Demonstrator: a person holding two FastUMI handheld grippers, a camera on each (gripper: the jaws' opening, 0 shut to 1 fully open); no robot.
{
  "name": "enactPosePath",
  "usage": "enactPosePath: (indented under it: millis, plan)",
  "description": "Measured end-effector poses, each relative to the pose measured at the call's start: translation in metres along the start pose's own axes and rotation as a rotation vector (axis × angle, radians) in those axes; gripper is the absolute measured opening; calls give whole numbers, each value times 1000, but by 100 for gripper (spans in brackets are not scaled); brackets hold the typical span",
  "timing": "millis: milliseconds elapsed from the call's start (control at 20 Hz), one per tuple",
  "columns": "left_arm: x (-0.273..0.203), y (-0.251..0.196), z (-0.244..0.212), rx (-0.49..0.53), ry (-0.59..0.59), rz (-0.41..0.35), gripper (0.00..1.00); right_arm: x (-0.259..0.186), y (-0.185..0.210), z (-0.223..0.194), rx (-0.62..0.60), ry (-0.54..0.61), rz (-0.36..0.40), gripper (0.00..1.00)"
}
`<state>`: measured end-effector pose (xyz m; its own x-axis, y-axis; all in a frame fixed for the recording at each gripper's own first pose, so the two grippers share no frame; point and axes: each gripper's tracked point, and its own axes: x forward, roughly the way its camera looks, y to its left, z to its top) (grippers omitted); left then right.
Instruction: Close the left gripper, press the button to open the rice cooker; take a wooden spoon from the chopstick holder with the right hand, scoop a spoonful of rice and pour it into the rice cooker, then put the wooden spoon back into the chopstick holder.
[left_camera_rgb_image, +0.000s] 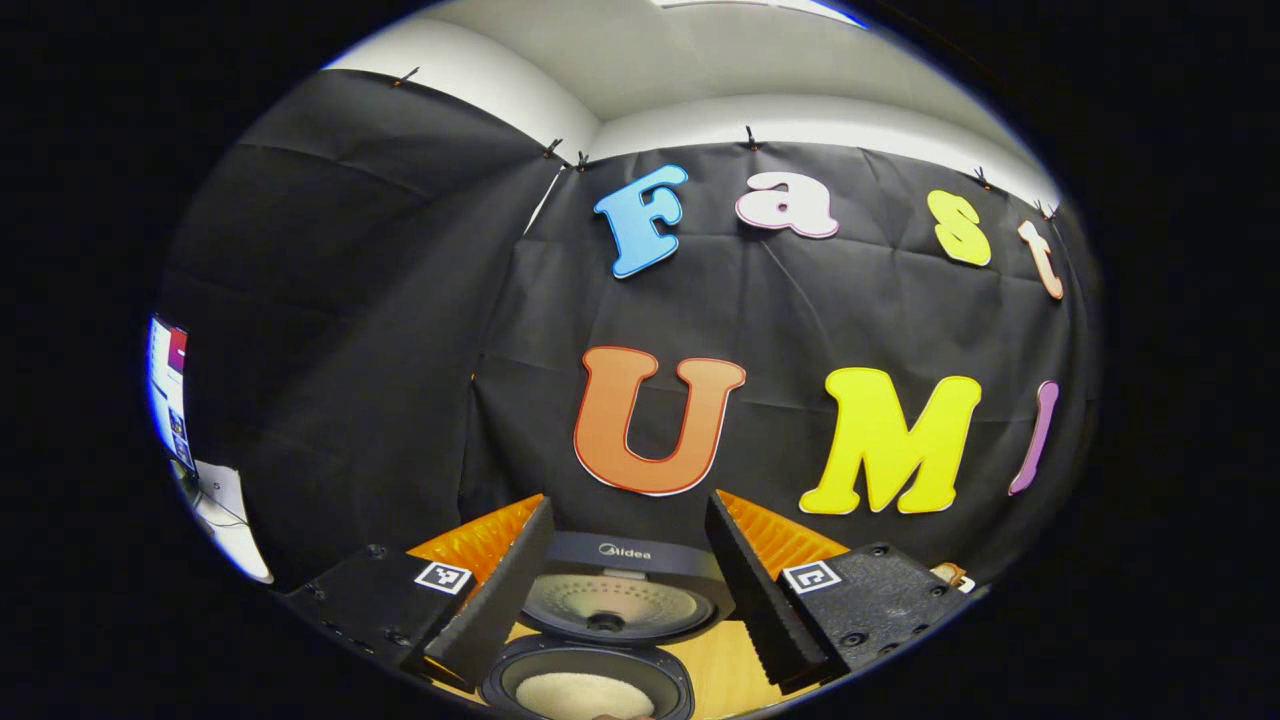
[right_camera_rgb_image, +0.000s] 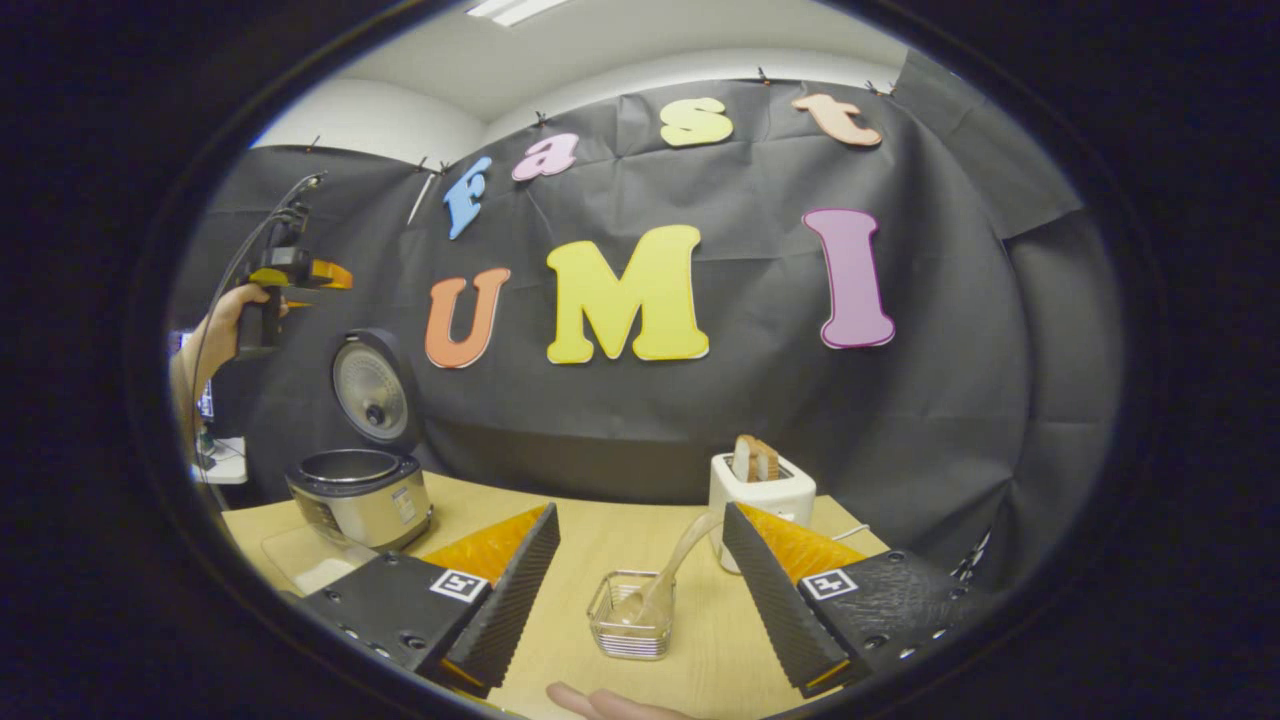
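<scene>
The rice cooker (left_camera_rgb_image: 590, 650) stands open below my left gripper (left_camera_rgb_image: 628, 500), its lid (left_camera_rgb_image: 610, 605) upright and whitish rice (left_camera_rgb_image: 585, 695) in the pot. My left gripper's fingers are spread wide and hold nothing. In the right gripper view the cooker (right_camera_rgb_image: 360, 495) sits at the table's left, and a hand holds the left gripper (right_camera_rgb_image: 300, 272) high above it. My right gripper (right_camera_rgb_image: 640, 512) is open and empty. Between its fingers, farther off, a small clear container (right_camera_rgb_image: 630, 625) holds a pale translucent spoon (right_camera_rgb_image: 668, 570). Behind it, wooden handles (right_camera_rgb_image: 755, 458) stick out of the white chopstick holder (right_camera_rgb_image: 762, 495).
The light wooden table (right_camera_rgb_image: 600, 540) reaches back to the black cloth wall. A clear board (right_camera_rgb_image: 300, 560) lies in front of the cooker. A fingertip (right_camera_rgb_image: 600, 705) shows at the bottom edge. A screen (left_camera_rgb_image: 168, 390) stands at the far left.
</scene>
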<state>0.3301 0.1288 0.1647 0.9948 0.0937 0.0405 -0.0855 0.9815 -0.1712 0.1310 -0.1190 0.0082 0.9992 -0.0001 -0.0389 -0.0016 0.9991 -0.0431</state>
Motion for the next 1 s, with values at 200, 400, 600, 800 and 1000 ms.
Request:
enactPosePath:
  millis: [200, 400, 600, 800, 1000]
  plan:
    - [57, 3, -14, 44, -22, 6, 97, 5, -6, -15, 33, 29, 3, 95]
    - [85, -3, -7, 160, -86, -2, 97, 11, -12, -30, 48, 75, -1, 98]
    - [98, 1, -6, 217, -107, 36, 97, 14, -11, -35, 64, 89, 6, 96]
    - [108, 5, -29, 199, -40, 34, 98, 13, -5, -36, 71, 88, 23, 92]
    - [110, 1, -55, 170, 44, 2, 95, 8, 2, -33, 57, 71, 36, 96]
